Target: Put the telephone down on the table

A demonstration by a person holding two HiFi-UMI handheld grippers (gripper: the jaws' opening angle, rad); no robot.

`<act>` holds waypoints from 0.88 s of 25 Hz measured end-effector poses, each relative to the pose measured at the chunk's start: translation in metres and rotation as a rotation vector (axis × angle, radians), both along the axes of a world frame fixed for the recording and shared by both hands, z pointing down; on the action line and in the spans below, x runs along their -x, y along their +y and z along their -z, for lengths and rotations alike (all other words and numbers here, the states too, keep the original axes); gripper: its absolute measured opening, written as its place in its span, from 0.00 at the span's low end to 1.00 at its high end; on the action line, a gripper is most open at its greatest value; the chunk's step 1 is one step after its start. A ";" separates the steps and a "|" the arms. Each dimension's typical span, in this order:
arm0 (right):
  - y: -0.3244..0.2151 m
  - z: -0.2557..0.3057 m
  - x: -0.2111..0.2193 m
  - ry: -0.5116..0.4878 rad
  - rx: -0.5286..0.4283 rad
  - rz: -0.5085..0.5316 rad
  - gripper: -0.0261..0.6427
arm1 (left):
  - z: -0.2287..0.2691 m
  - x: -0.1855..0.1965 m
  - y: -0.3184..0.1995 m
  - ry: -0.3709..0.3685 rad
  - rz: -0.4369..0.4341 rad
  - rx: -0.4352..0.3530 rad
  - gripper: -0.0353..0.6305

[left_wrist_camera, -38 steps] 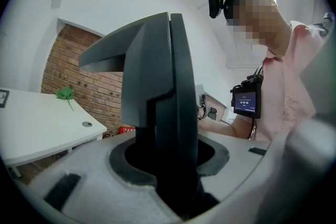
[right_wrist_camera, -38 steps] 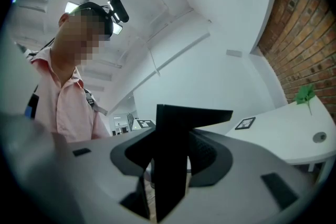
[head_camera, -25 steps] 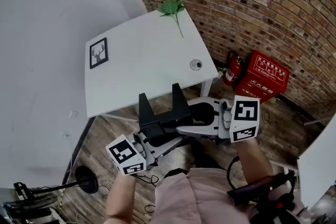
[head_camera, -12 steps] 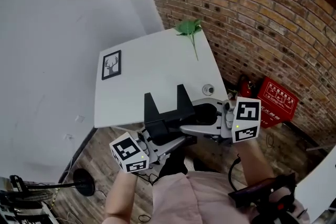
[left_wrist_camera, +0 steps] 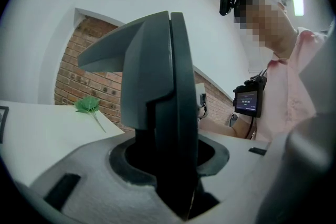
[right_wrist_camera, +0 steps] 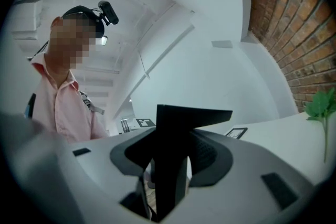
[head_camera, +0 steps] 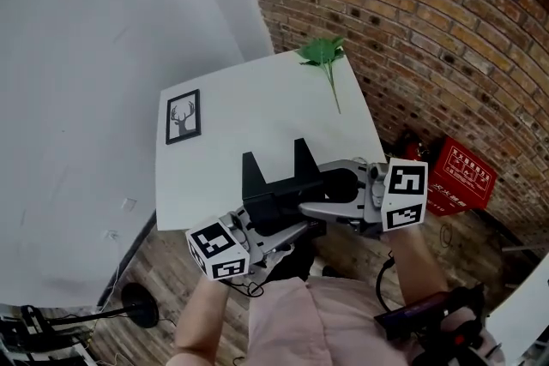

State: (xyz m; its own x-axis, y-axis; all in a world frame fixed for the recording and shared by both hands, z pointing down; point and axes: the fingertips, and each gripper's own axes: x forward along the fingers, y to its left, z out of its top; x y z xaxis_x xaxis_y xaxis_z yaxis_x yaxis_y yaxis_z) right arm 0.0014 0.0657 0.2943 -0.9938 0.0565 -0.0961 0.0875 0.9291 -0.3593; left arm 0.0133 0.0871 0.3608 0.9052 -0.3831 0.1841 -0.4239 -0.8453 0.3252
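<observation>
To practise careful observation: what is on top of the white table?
A framed deer picture and a green leafy sprig lie on the table. The held telephone covers the near edge; anything there is hidden.

The person wears a pale pink shirt (head_camera: 292, 326); a black head camera (right_wrist_camera: 107, 12) sits on top; a black device with a lit screen (left_wrist_camera: 247, 102) and a dark cable (head_camera: 378, 277) hang at the shirt front. The left gripper (head_camera: 281, 229) and right gripper (head_camera: 314, 207) are pale grey; each bears a white cube with black square markers, left cube (head_camera: 219, 251) and right cube (head_camera: 403, 193).
</observation>
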 end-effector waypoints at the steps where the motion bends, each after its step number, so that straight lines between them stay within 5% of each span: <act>1: -0.011 -0.003 0.007 0.006 0.007 -0.005 0.31 | -0.002 0.007 -0.011 0.005 -0.005 0.007 0.31; 12: -0.124 0.016 0.087 0.040 -0.033 -0.069 0.31 | 0.016 0.084 -0.126 0.048 -0.055 -0.037 0.31; 22: -0.171 0.032 0.110 0.048 -0.072 -0.122 0.31 | 0.032 0.108 -0.175 0.052 -0.090 -0.079 0.31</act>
State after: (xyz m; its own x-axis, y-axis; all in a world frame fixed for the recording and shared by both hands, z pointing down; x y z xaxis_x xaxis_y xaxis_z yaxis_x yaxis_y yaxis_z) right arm -0.1082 -0.1053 0.2621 -0.9970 -0.0598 -0.0488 -0.0429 0.9553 -0.2925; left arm -0.0943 -0.0879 0.3286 0.9440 -0.3116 0.1082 -0.3296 -0.9030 0.2755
